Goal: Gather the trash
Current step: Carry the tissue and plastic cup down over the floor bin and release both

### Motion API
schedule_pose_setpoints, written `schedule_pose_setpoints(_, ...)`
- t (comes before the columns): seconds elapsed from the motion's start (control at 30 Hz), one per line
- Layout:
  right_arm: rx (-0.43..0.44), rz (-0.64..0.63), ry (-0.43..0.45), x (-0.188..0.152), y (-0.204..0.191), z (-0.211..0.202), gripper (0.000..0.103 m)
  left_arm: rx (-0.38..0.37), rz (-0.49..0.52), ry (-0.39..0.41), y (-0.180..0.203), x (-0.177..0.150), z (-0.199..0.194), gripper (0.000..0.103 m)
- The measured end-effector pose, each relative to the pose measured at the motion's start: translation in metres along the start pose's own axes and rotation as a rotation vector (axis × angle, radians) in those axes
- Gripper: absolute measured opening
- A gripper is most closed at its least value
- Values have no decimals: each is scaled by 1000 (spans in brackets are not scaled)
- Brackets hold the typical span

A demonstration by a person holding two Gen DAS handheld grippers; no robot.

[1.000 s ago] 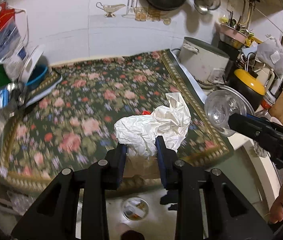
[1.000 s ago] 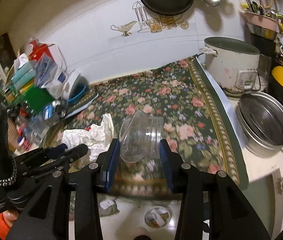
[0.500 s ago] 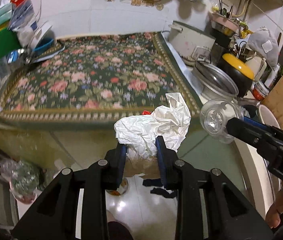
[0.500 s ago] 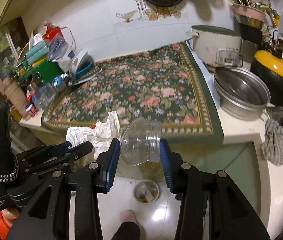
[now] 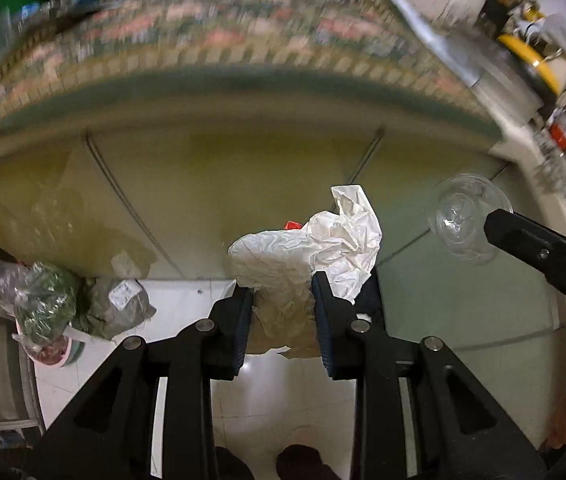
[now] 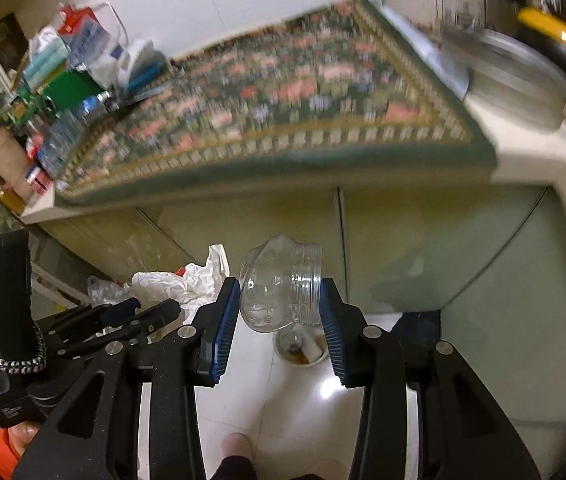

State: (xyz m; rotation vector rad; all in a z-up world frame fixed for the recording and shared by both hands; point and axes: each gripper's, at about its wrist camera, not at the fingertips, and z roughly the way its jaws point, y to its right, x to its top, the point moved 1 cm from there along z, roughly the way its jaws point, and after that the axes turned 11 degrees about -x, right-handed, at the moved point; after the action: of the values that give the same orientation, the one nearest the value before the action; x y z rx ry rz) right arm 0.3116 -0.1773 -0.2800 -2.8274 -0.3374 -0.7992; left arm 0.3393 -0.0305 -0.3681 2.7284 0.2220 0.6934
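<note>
Left wrist: paper wad [image 5: 307, 256] between claw [image 5: 282, 304] fingers.

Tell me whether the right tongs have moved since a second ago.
Yes. The right tongs, shut on the clear jar, have pulled back off the floral mat and down, now over the floor in front of the cabinet doors.

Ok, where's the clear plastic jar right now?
The clear plastic jar is gripped on its side in the right gripper, off the counter, above the small floor bin, right of the crumpled white paper.
</note>
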Motion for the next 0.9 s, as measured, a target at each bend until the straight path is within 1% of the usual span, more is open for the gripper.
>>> schedule_pose_setpoints(0.2,-22,31,-72,-39,-9,82,37,-8,-28,-73,-55,-33,74,29)
schedule_pose_setpoints(0.27,-25,35,-91,-53,-11,109,37,-15,-52,-97,-77,-46,103,29)
schedule_pose_setpoints(0.4,-34,39,-128,-76,-14,159,37,-28,-82,-141,-107,-62,155,29)
schedule_pose_setpoints(0.57,-28,38,-159,-97,-16,210,37,-43,-77,-188,-133,-83,213,29)
schedule_pose_setpoints(0.67,-22,39,-174,-105,-16,238,37,-56,-77,-210,-143,-88,238,30)
schedule_pose_setpoints(0.8,-17,34,-176,-107,-17,258,37,-64,-84,-212,-149,-87,255,30)
schedule_pose_setpoints(0.83,-16,31,-176,-107,-16,262,37,-70,-87,-210,-150,-86,258,31)
schedule_pose_setpoints(0.9,-12,24,-175,-103,-20,265,38,-80,-93,-206,-153,-83,264,39)
